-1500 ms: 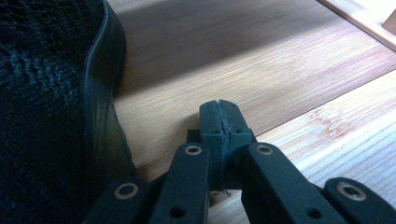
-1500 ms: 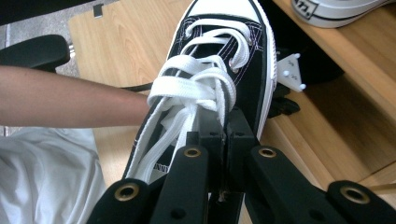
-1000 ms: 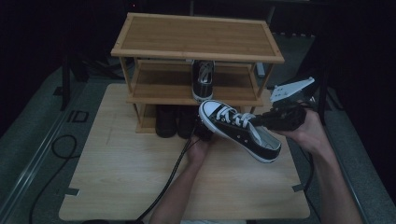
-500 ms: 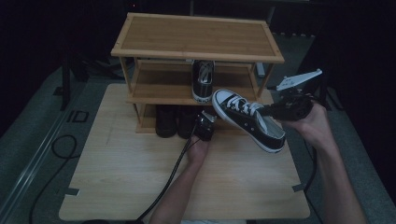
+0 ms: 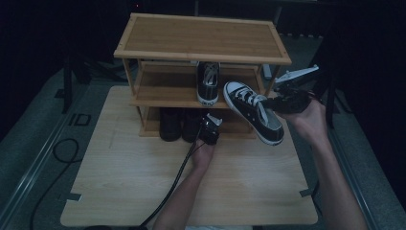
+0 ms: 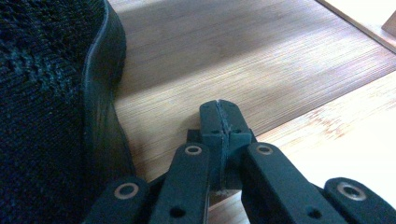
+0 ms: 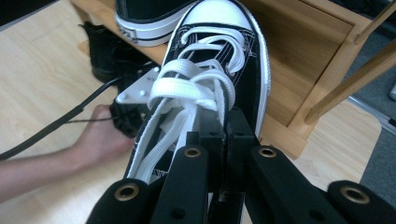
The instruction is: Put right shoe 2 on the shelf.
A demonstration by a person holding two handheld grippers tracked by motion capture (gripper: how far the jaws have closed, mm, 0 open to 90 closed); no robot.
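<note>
At about six o'clock from the shoe rack (image 5: 201,36), the left gripper (image 5: 210,129) sits with its jaws pressed together on nothing, just beside the dark shoes (image 5: 179,125) on the bottom shelf. To its right, the right gripper (image 5: 282,103), clamped on the sneaker's collar, has carried the sneaker (image 5: 253,112) up and toward twelve o'clock since a second ago. Its toe now nears the middle shelf beside its mate (image 5: 208,81), so placing it looks close.

place: recording lab | cues: dark surround, shoe rack (image 5: 201,36) on table (image 5: 119,191)
</note>
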